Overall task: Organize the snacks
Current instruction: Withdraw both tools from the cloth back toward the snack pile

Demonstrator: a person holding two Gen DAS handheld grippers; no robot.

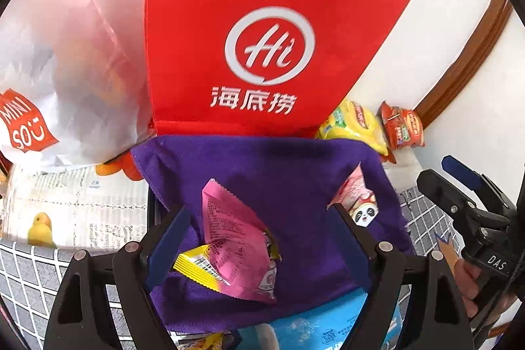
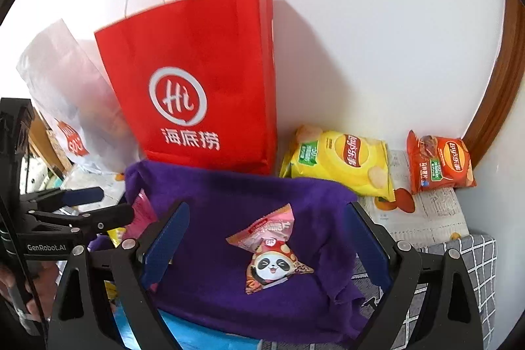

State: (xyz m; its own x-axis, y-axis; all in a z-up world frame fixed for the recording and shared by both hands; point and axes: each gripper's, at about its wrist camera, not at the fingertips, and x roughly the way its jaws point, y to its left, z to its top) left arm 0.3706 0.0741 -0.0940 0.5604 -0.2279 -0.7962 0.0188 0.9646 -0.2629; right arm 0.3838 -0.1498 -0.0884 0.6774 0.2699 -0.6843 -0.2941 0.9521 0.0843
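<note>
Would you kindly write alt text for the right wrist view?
Open right tongs hover over a panda snack packet lying on a purple cloth. Behind stand a red bag and two chip bags against a white wall.

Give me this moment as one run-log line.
left hand-held gripper: open, over pink snack packet | right hand-held gripper: open, over panda snack packet | both packets on purple cloth

red bag (image 1: 262,22): top cut off, left wrist view | blue packet (image 1: 315,327): half under purple cloth (image 1: 279,173) | white bag (image 1: 65,71): contents blurred
</note>
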